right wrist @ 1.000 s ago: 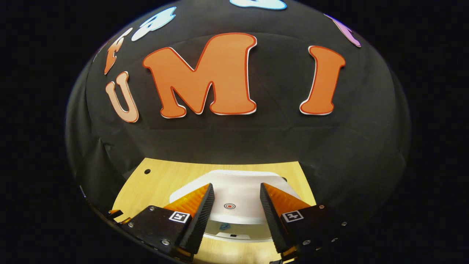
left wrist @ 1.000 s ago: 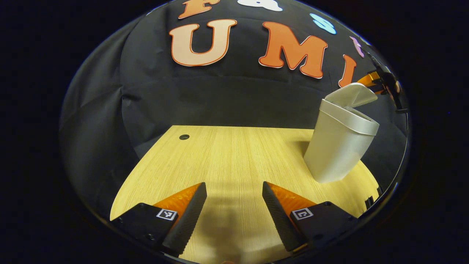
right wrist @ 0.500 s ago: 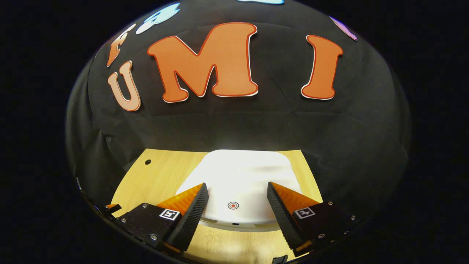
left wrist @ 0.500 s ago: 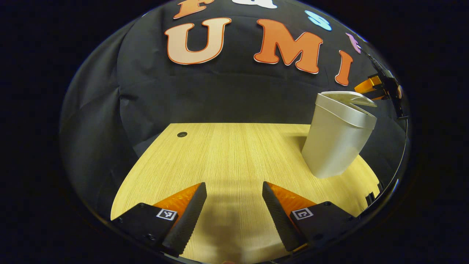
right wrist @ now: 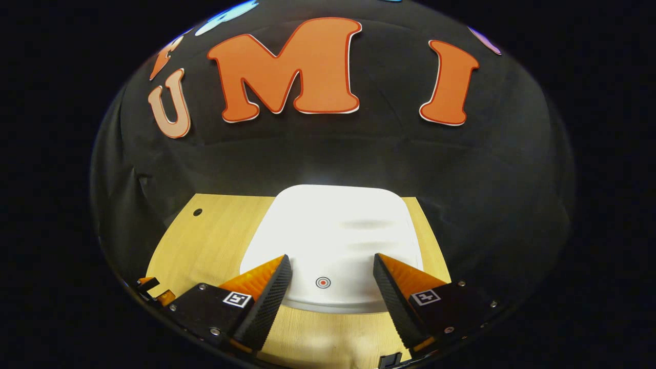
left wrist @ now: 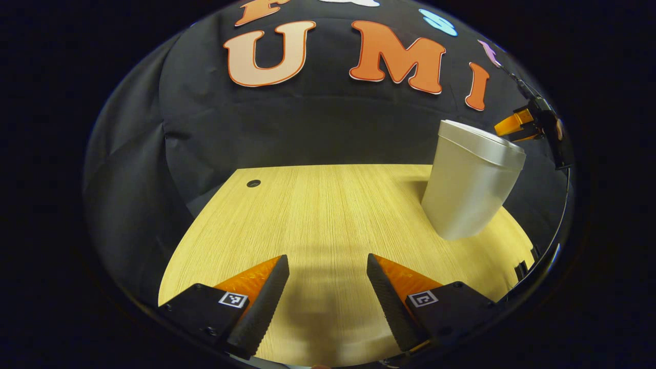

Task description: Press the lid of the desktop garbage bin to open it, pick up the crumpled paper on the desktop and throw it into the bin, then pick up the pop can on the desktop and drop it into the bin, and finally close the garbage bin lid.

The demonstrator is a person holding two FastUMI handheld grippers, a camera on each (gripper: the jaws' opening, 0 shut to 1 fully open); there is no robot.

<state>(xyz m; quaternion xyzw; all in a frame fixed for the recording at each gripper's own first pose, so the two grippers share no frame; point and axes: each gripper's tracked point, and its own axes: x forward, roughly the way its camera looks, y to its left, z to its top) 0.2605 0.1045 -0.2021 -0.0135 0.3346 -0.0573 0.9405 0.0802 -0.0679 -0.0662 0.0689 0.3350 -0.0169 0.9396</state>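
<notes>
The white desktop bin [left wrist: 471, 187] stands on the right of the wooden table [left wrist: 318, 215], its lid [left wrist: 480, 139] lying flat and closed. In the right gripper view the lid [right wrist: 333, 230] is seen from above, with a small red ring mark [right wrist: 323, 282] near its front edge. My right gripper [right wrist: 330, 264] hovers open just over that front edge, nothing between its fingers; in the left gripper view it shows beyond the bin [left wrist: 517, 125]. My left gripper [left wrist: 327, 264] is open low over the table's near side, left of the bin.
A small dark hole [left wrist: 253, 183] sits in the table's far left corner, seen again in the right gripper view [right wrist: 197, 211]. The black cloth wall closes in the back and sides. Bare tabletop stretches left of the bin.
The bin lid has swung down from raised to flat and closed. My right gripper has opened a little wider and drawn back over the lid's front. The left gripper barely moved.
</notes>
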